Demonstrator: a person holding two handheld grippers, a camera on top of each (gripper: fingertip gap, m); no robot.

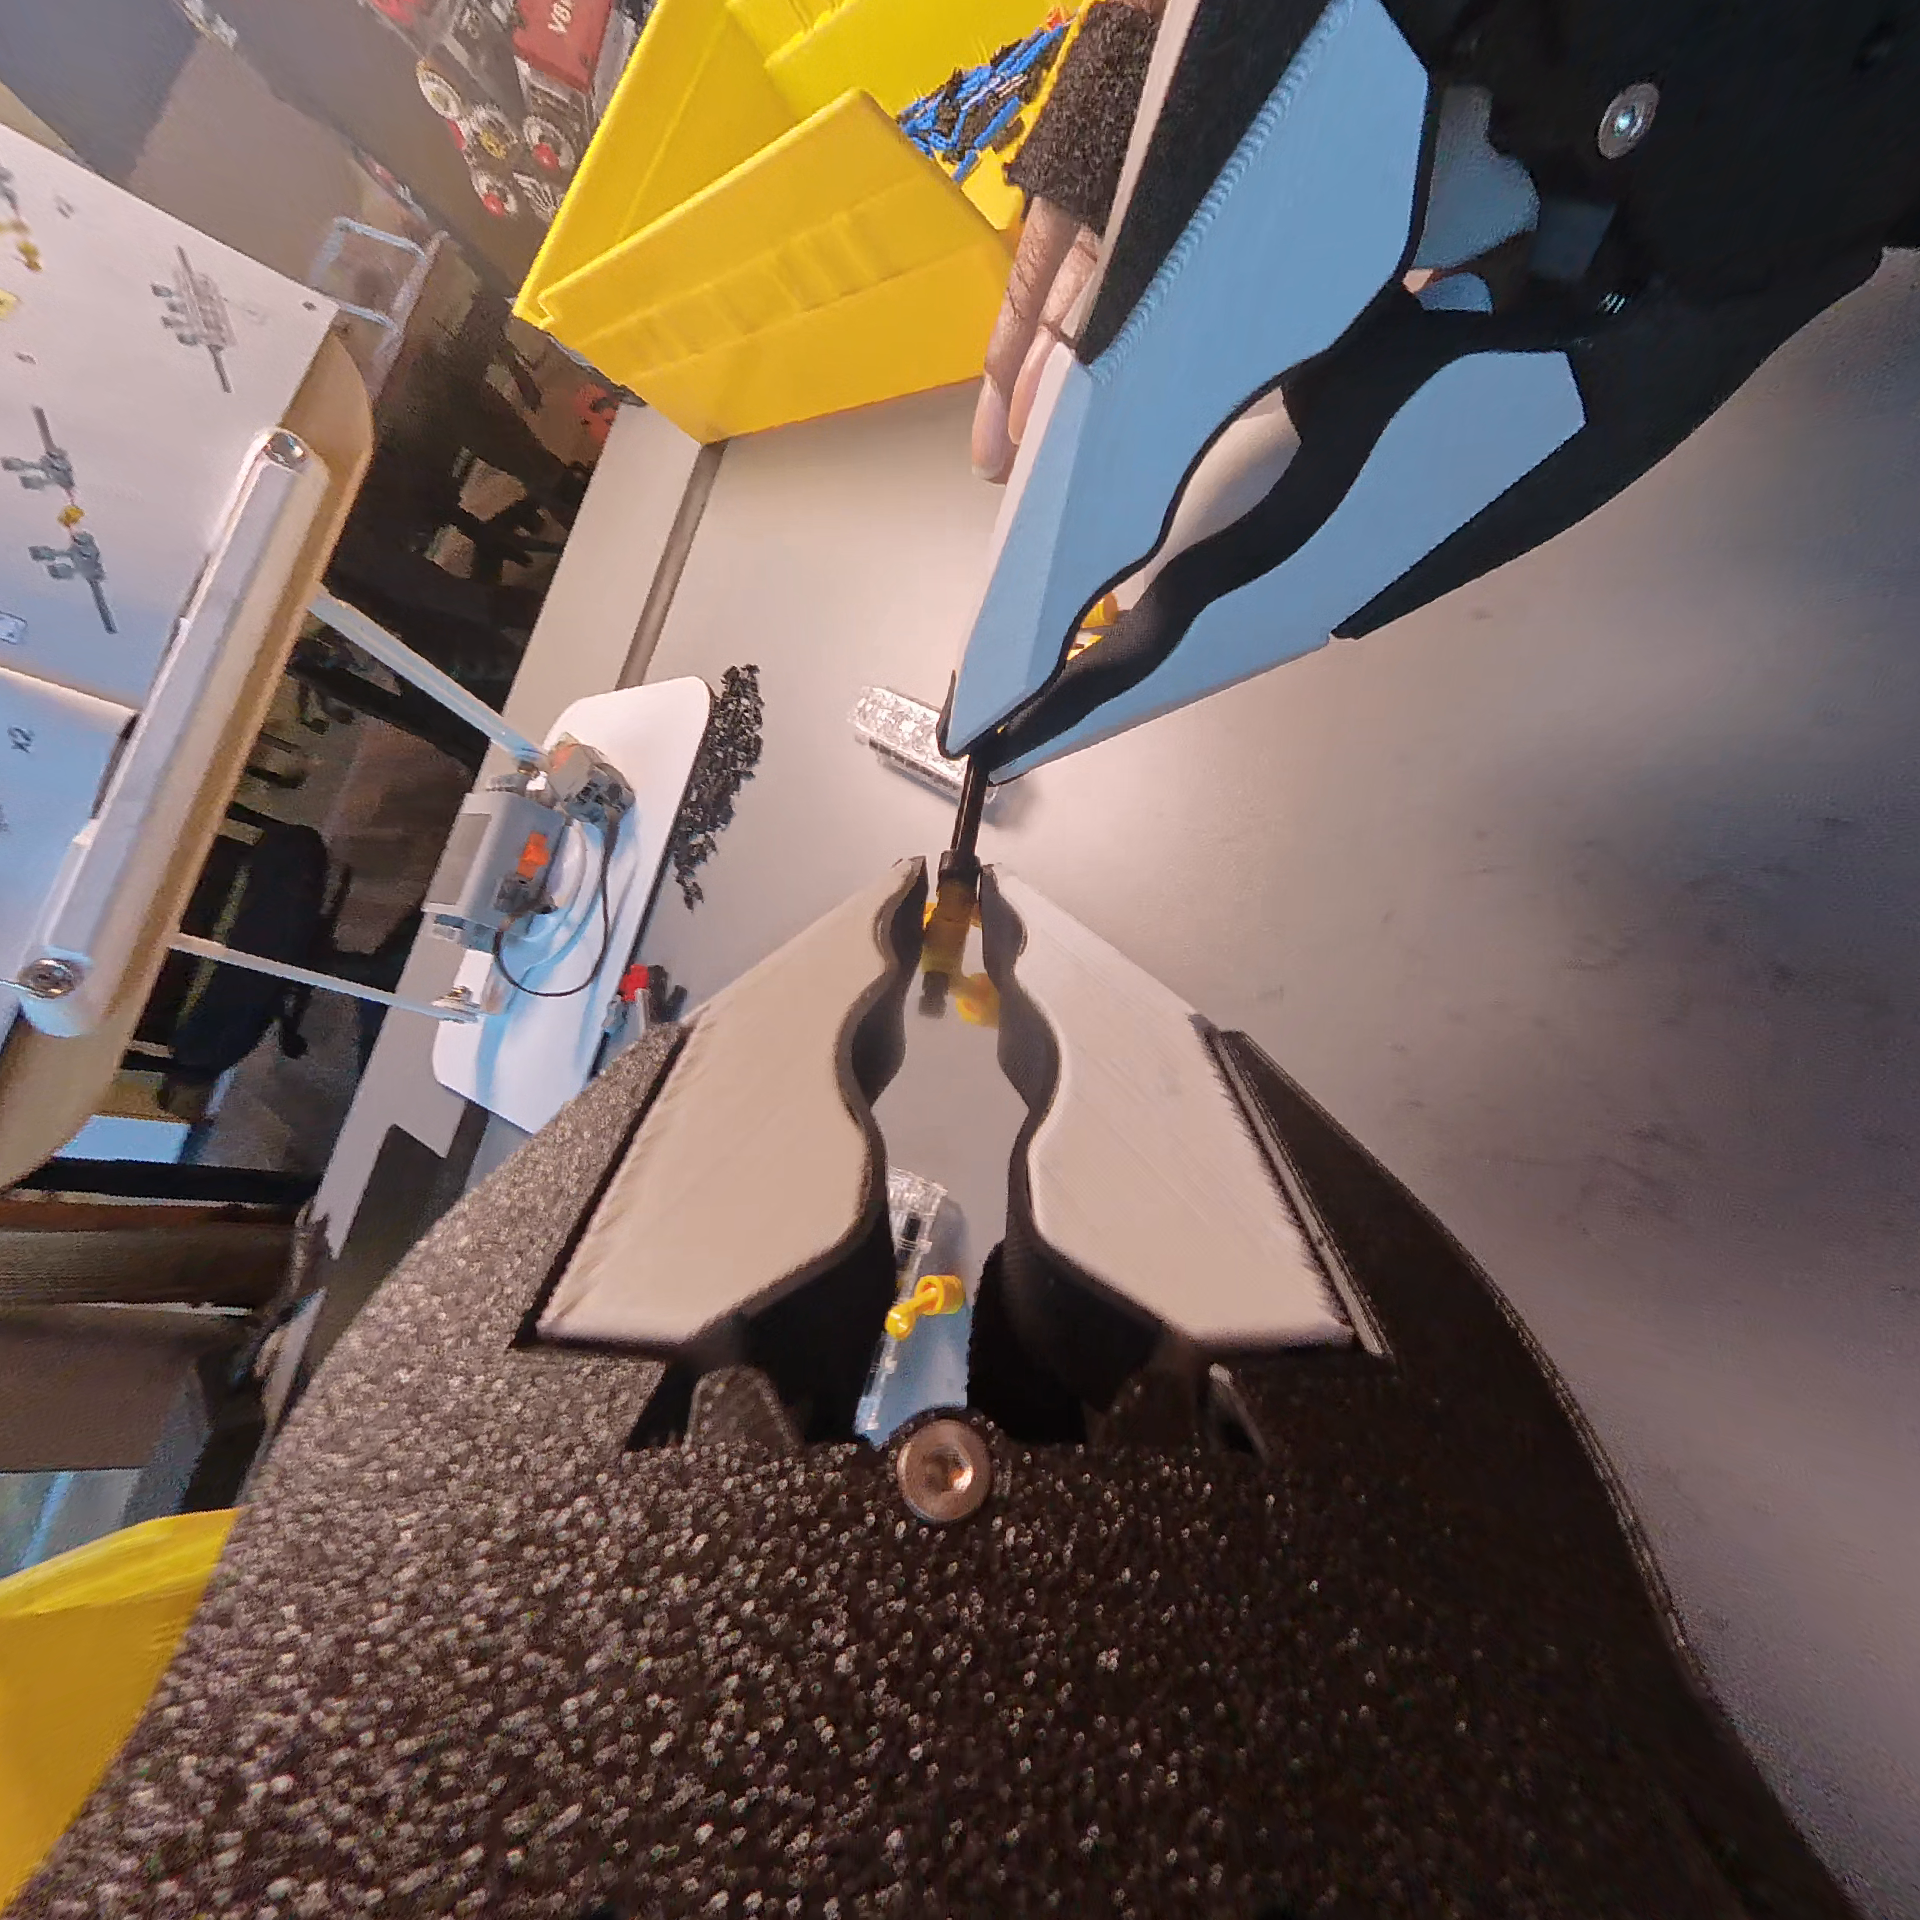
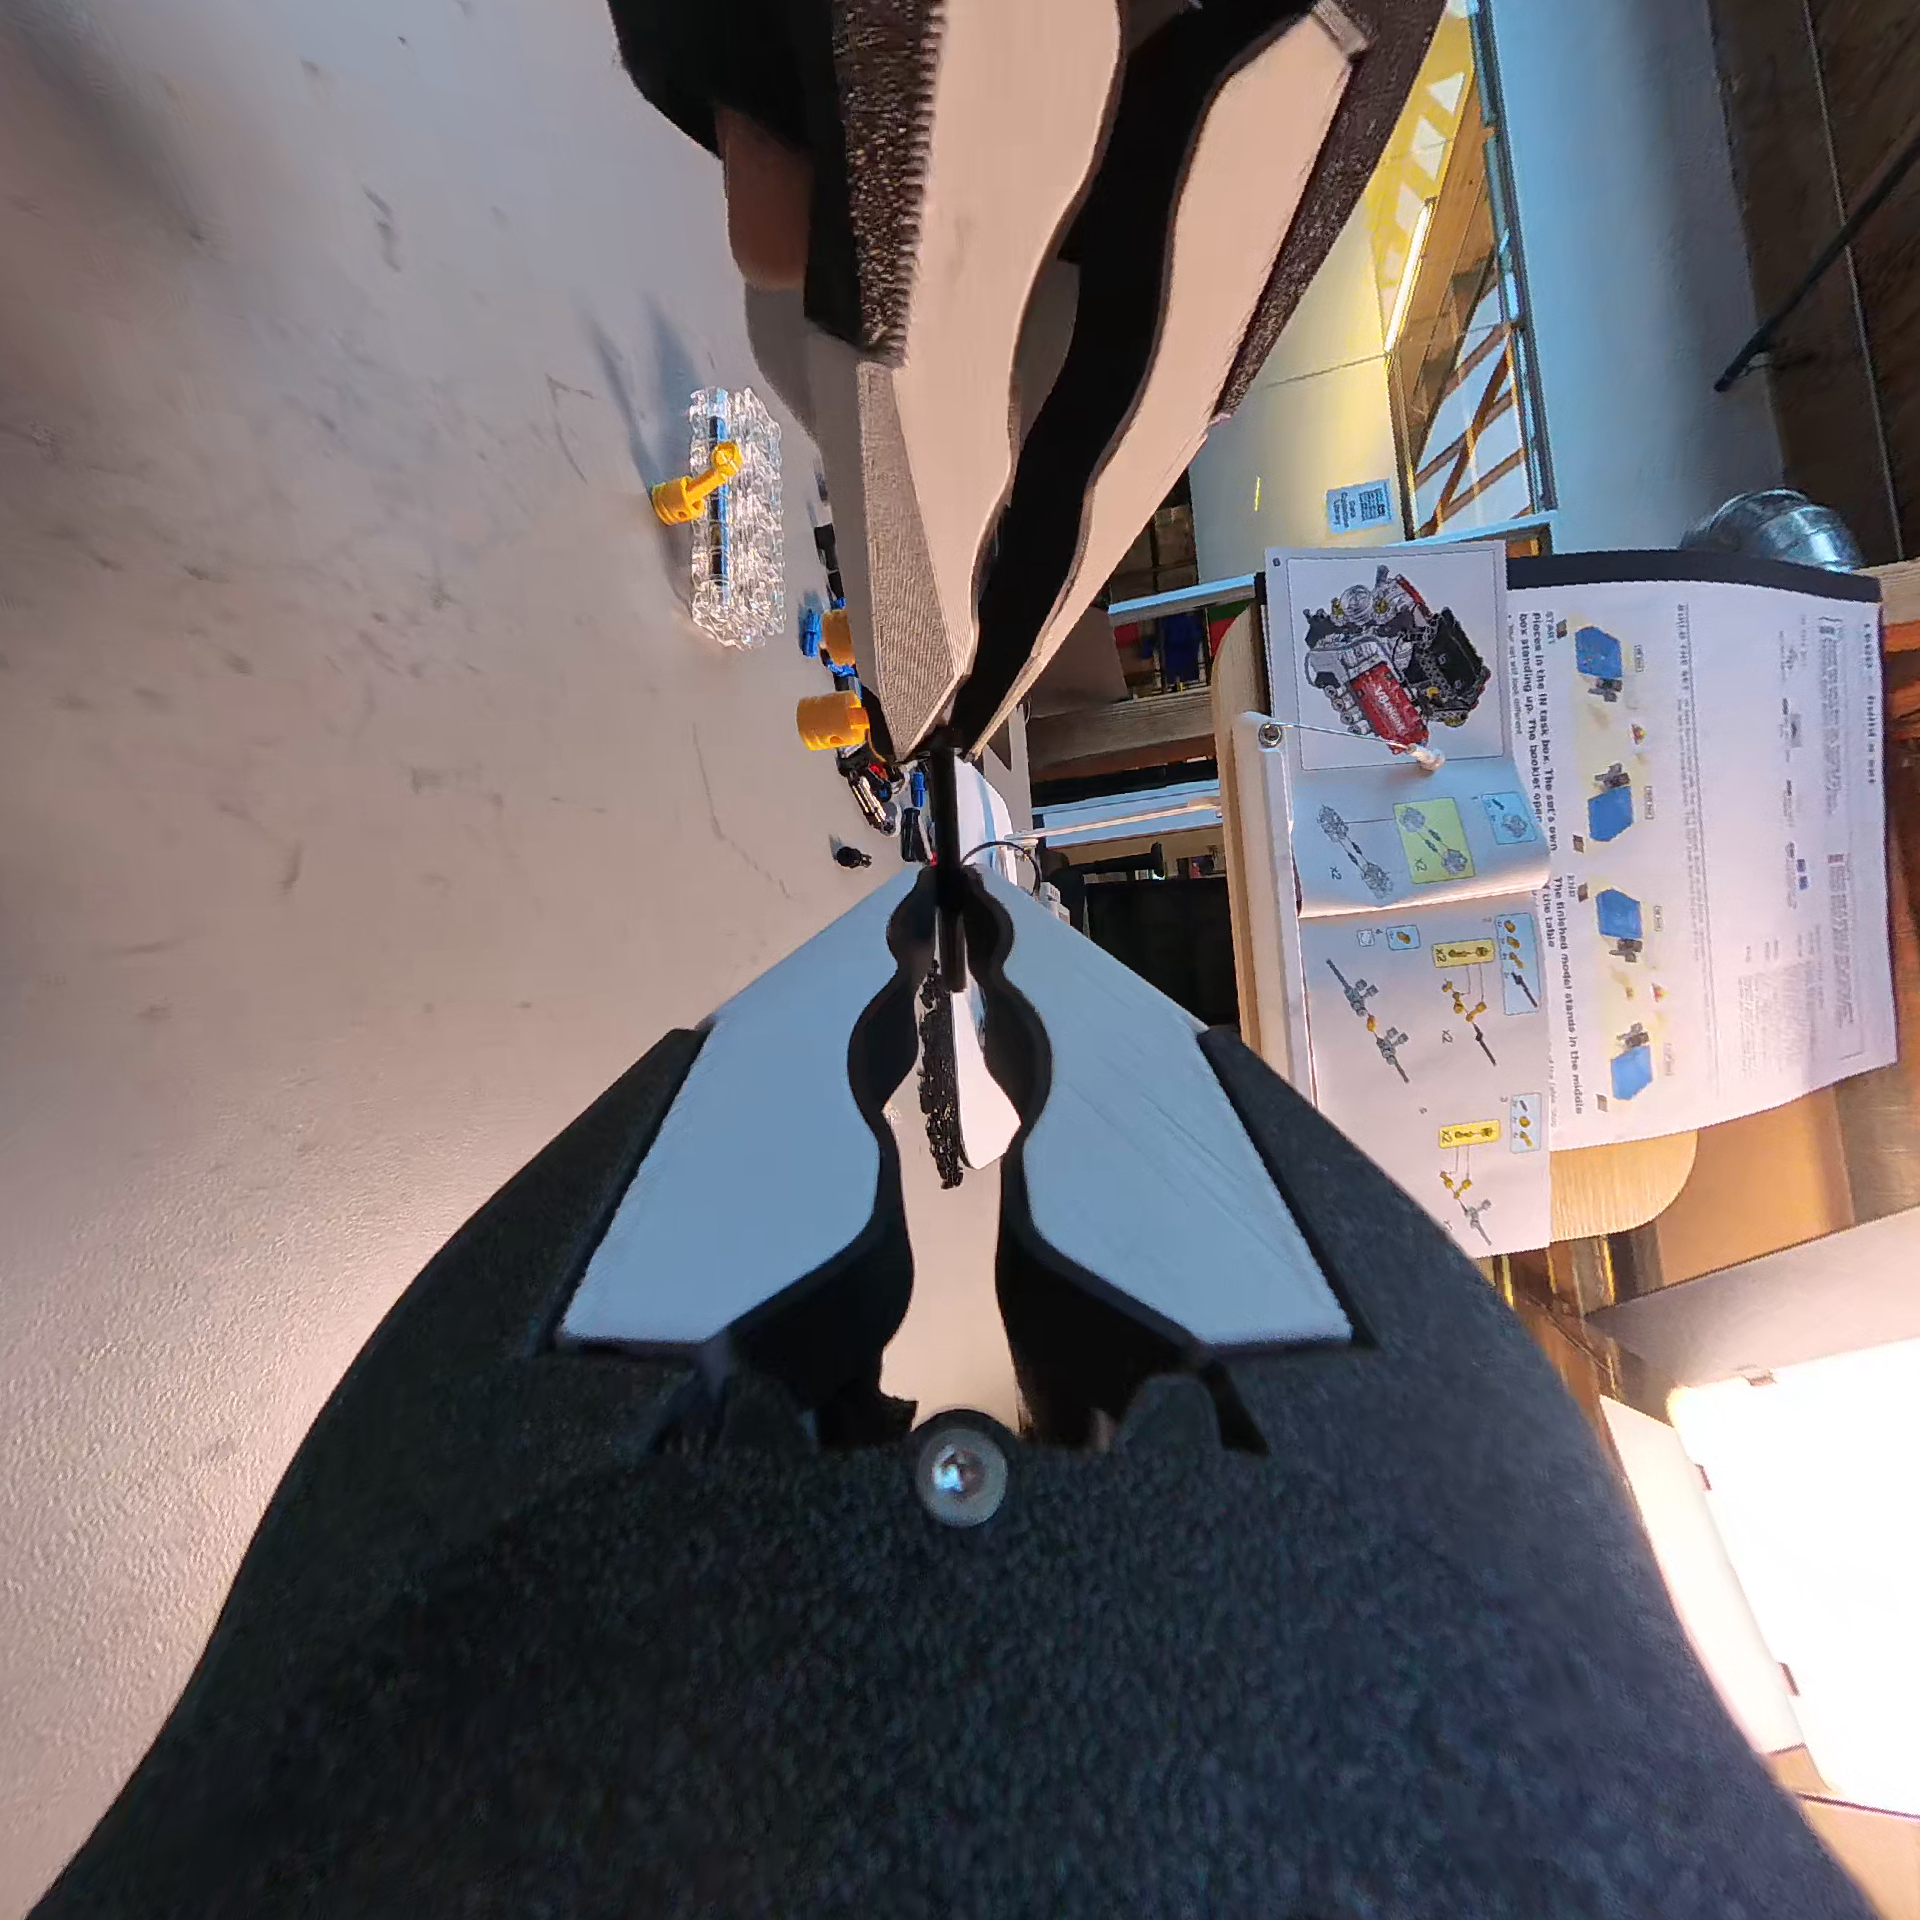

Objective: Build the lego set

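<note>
My left gripper point(image 1: 951, 878) is shut on a small yellow piece point(image 1: 948, 923) at its tips. A thin black axle point(image 1: 966, 805) sticks out of that piece and runs straight into my right gripper point(image 1: 971, 750), which comes in from the upper right and is shut on the axle's far end. In the right wrist view my right gripper point(image 2: 948, 888) pinches the black axle point(image 2: 948, 810), and the left gripper point(image 2: 935, 743) meets it tip to tip from above. The yellow piece is hidden there. Both hold the parts above the grey table point(image 1: 1455, 935).
A clear brick with a yellow piston point(image 2: 727, 520) lies on the table, with loose yellow pieces point(image 2: 831, 722) and blue pins nearby. A white tray point(image 1: 634, 748) holds a grey battery box; black pins point(image 1: 722, 769) lie beside it. Yellow bins point(image 1: 769, 260) stand behind. An open instruction booklet point(image 2: 1423, 883) rests on a stand. My left and right fingertips are right by each other.
</note>
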